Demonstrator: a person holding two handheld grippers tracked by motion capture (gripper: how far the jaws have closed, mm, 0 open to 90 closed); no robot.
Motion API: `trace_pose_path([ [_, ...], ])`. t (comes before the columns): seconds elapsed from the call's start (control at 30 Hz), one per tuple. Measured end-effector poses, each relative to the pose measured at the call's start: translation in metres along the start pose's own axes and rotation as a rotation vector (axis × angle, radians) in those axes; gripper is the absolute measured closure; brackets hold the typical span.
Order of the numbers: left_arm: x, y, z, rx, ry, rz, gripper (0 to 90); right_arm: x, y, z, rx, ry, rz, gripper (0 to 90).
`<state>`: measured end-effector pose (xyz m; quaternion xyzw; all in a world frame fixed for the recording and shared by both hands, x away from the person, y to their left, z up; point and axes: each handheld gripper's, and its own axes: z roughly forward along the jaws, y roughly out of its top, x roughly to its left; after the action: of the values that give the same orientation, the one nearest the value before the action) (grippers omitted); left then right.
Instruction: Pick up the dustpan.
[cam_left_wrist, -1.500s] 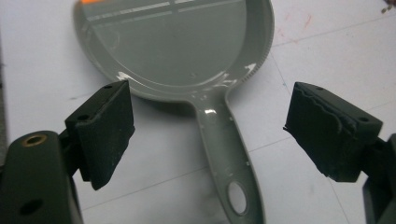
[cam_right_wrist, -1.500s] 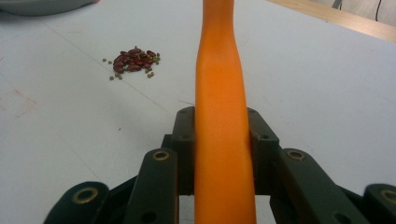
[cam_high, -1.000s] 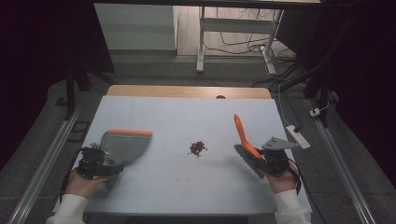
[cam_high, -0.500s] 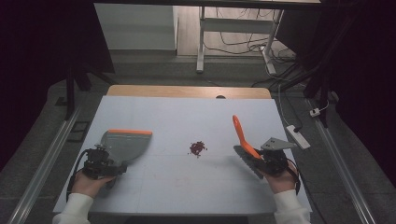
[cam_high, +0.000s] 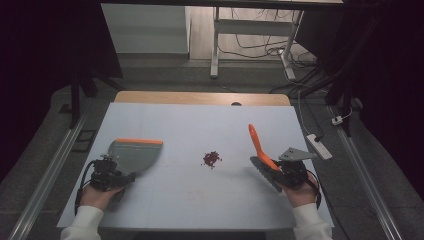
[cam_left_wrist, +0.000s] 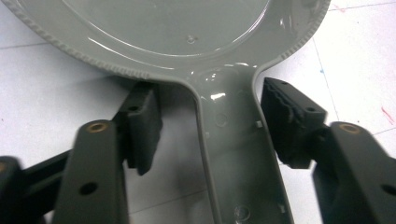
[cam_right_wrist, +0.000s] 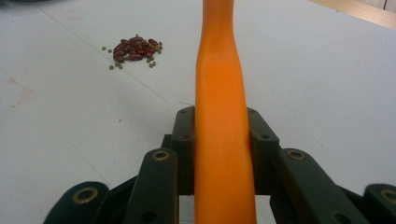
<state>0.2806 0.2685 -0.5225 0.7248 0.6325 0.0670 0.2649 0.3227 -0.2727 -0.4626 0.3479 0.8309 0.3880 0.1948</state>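
Note:
A grey dustpan (cam_high: 132, 154) with an orange front lip lies flat on the white table at the left. Its handle (cam_left_wrist: 233, 154) runs between the jaws of my left gripper (cam_high: 119, 176) (cam_left_wrist: 210, 126). Those jaws have just been closing in on the handle. There is a gap at the left pad (cam_left_wrist: 142, 126), and the right pad (cam_left_wrist: 287, 121) sits just beside the handle's edge. My right gripper (cam_high: 281, 171) (cam_right_wrist: 219, 133) is shut on the orange handle (cam_high: 257, 141) (cam_right_wrist: 219, 93) of a brush, which points away and upward. A small pile of red beans (cam_high: 211, 159) (cam_right_wrist: 133, 49) lies mid-table.
The white table top (cam_high: 200, 125) has a wooden strip (cam_high: 200, 97) along its far edge. A white power strip (cam_high: 318, 146) lies off the right edge. A metal rail (cam_high: 50, 170) runs along the left side.
The left gripper's jaws have narrowed around the dustpan handle, with the left hand shifted only slightly. The right hand and the brush have stayed still.

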Motion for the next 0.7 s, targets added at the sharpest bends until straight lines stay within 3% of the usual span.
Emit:
trace_pose_path([
  [0.2,0.0018,-0.0014,-0.0009,-0.019,-0.001,-0.011,59.6,-0.0002,0.0,-0.0011,-0.001,-0.002,-0.004,69.8],
  [0.7,0.0073,-0.0023,-0.0032,-0.036,-0.007,-0.008,61.7,-0.0003,0.0001,-0.0014,-0.004,-0.002,-0.003,69.8],
])
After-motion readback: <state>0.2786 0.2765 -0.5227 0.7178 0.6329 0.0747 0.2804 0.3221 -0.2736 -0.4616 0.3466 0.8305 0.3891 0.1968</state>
